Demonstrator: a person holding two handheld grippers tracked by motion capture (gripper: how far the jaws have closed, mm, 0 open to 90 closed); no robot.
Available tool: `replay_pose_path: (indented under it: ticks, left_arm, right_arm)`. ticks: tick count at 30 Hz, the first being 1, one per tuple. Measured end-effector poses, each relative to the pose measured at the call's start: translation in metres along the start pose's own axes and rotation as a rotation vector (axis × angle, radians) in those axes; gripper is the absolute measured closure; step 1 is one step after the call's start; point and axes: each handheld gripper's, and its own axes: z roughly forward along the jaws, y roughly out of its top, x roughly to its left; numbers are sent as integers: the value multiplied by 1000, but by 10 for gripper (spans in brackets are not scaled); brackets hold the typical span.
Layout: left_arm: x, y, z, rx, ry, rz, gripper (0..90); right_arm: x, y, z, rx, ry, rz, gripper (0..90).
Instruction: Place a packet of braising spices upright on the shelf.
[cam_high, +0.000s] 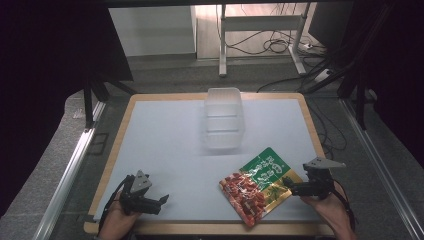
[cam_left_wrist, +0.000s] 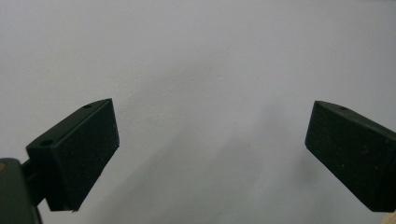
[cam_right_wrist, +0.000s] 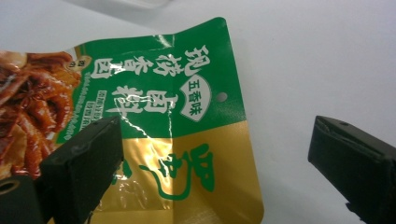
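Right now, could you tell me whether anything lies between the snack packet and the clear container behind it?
Nothing visible does. Bare white table top separates the snack packet from the clear container. The open right gripper sits at the packet's near right edge, away from that path.

The snack pouch (cam_right_wrist: 154, 116) runs off the right gripper view's left and bottom edges, one black jaw covering part of it (its small print blurs beyond reading).

**Both grippers held low, jaws spread**

The left gripper (cam_high: 163, 200) is held by the left hand (cam_high: 117, 218) at seven o'clock, jaws parted wide. The right gripper (cam_high: 288, 189) is held by the right hand (cam_high: 331, 208) at five o'clock, jaws likewise spread.
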Motion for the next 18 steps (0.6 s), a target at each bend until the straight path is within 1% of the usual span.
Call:
replay_pose_path:
  ticks: [2,4,5,6,7,8,9,10,14,16,18]
  left_arm:
    - [0,0,0,1,0,1,28]
    - [0,0,0,1,1,2,28]
    - [0,0,0,1,2,3,28]
    - [0,0,0,1,2,4,29]
    - [-1,0,0,2,2,4,29]
    - [-1,0,0,5,2,8,28]
    - [-1,0,0,5,2,8,29]
    - [-1,0,0,7,4,11,29]
    - [-1,0,0,11,6,17,29]
    - [-1,0,0,11,6,16,29]
    - [-1,0,0,11,6,17,29]
  right_arm:
    - [-1,2,1,7,-2,0,90]
    - [-2,3,4,25,-2,4,121]
    - [-2,3,4,25,-2,4,121]
    - [-3,4,7,36,1,2,150]
    - [-3,4,7,36,1,2,150]
    - [-5,5,10,41,1,5,180]
    - [-5,5,10,41,1,5,180]
    - [-7,6,14,56,9,10,212]
    - [-12,8,21,81,39,26,301]
    - [-14,8,24,103,44,22,328]
    - [-15,9,27,118,63,30,368]
